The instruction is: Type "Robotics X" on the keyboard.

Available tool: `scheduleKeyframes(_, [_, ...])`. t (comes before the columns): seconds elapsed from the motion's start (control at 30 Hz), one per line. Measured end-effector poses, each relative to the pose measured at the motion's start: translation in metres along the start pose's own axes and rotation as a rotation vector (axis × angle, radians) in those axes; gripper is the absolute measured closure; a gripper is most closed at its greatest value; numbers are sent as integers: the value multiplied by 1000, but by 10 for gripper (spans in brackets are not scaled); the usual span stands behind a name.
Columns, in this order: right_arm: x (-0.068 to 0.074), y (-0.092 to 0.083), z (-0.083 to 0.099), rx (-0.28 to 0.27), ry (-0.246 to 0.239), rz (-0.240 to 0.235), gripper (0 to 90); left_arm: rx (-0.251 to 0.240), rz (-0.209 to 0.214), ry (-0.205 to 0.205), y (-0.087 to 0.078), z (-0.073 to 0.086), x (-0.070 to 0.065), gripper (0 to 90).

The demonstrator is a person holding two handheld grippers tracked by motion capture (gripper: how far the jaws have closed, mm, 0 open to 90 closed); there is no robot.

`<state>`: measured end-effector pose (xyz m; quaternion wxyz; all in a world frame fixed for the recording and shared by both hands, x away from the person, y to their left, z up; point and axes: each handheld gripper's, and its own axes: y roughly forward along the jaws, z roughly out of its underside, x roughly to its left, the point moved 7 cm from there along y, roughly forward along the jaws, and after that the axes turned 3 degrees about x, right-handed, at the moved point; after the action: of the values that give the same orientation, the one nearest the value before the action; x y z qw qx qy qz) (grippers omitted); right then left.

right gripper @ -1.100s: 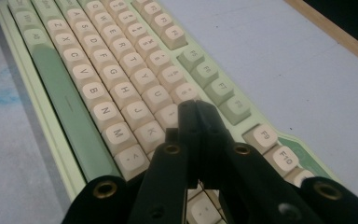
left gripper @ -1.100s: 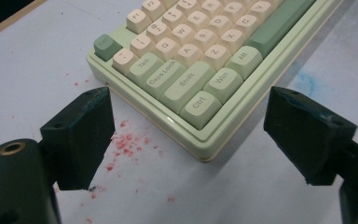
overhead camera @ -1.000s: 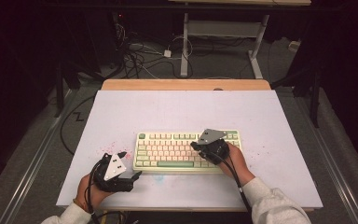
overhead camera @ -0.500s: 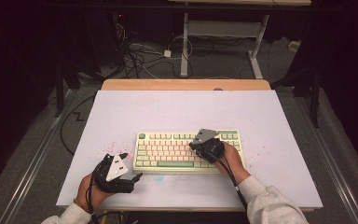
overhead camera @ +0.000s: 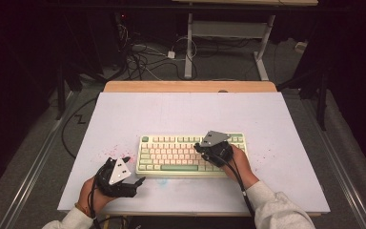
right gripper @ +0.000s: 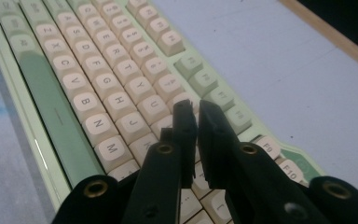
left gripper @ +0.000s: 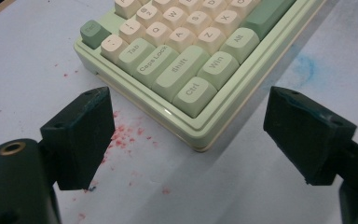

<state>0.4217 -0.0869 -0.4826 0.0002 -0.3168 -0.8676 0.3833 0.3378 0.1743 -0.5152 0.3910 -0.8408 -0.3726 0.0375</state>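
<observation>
The left gripper [overhead camera: 138, 181] rests on the tabletop [overhead camera: 186, 109] at 7 o'clock from the keyboard [overhead camera: 171, 155], just off its near left corner. In the left gripper view its jaws stand wide apart with nothing between them, aimed at the corner near the Ctrl key [left gripper: 195, 95]. This placement probably keeps the idle tool ready to steady the case.

The keyboard, pale green with cream keys, lies flat at the centre of the tabletop, slightly toward the near edge. Red specks [left gripper: 123, 137] and a faint blue smear [left gripper: 305, 70] mark the surface beside it.

The right gripper [overhead camera: 201, 147] hovers over the right half of the keyboard, at 3 o'clock from its centre. Its jaws are almost together, with only a narrow slit between them, and hold nothing. In the right gripper view the tips [right gripper: 193, 109] sit just above the keys near J [right gripper: 133, 123]. The near-closed jaws likely form one narrow point for pressing a single key.
</observation>
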Motion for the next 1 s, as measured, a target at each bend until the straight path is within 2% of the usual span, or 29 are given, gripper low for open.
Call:
scheduleKeyframes(0.03, [0, -2, -1, -10, 7, 4, 852, -1, 1, -2, 0, 0, 0, 157])
scheduleKeyframes(0.2, [-4, -14, -5, -60, 13, 32, 680, -1, 1, 6, 1, 0, 0, 157])
scheduleKeyframes(0.3, [-6, -22, -6, -94, 23, 46, 613, 1, 2, 9, 1, -1, -1, 157])
scheduleKeyframes(0.5, [-8, -33, -6, -133, 31, 63, 383, -3, 0, 10, 0, -2, -1, 158])
scheduleKeyframes(0.63, [-9, -40, -5, -162, 40, 77, 304, -3, 0, 12, 1, -2, -1, 159])
scheduleKeyframes(0.83, [-9, -48, -2, -186, 48, 103, 242, -9, -6, 10, -1, -3, -1, 158])
scheduleKeyframes(0.9, [-8, -51, -1, -190, 46, 109, 205, -19, -5, 5, -1, -3, -1, 157])
scheduleKeyframes(1.0, [-7, -57, 2, -194, 46, 115, 194, -35, -1, 10, -3, -6, -2, 157])
